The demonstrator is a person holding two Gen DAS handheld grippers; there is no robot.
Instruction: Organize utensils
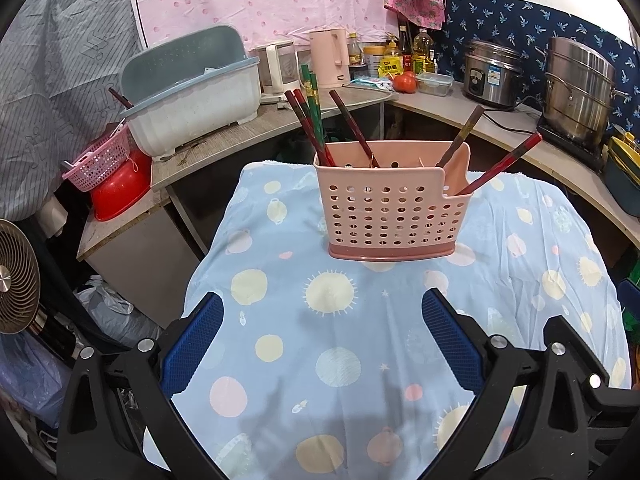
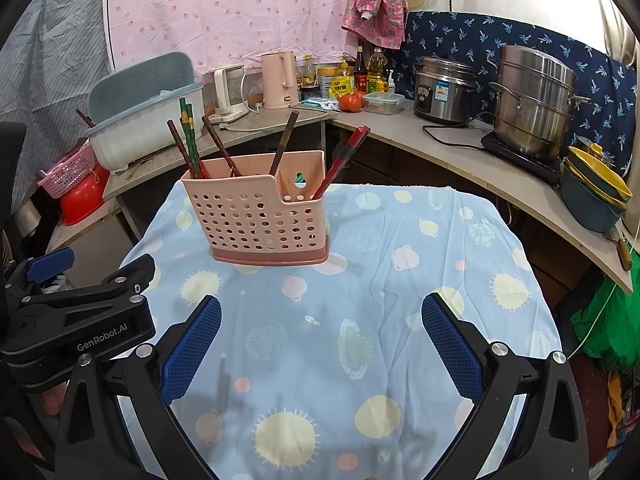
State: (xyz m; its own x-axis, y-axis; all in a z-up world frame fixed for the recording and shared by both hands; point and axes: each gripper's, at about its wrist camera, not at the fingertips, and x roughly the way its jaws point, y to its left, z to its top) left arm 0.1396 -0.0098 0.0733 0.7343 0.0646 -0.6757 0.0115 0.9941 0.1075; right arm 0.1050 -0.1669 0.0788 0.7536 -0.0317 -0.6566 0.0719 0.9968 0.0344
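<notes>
The pink utensil holder [image 1: 390, 204] stands upright on the blue cloth-covered table [image 1: 360, 360], toward its far edge and about midway between the two sides. All the chopsticks [image 1: 308, 120] I can see are already standing in it. Most lean in the tall part, and a red pair [image 2: 344, 156] leans out of the low part at the right end. Nothing lies loose on the cloth, so I think the job is nearly done or finished.

The left gripper [image 1: 322, 344] has its blue pads wide apart and holds nothing. The right gripper [image 2: 322, 346] is wide apart too, also empty. Both sit near the front edge of the table, well apart from the holder.

The right view shows the left gripper's black body at its left side, and yellow and blue bowls [image 2: 596, 196] stacked on the counter. The left view shows a fan [image 1: 16, 276] low on the left instead.
</notes>
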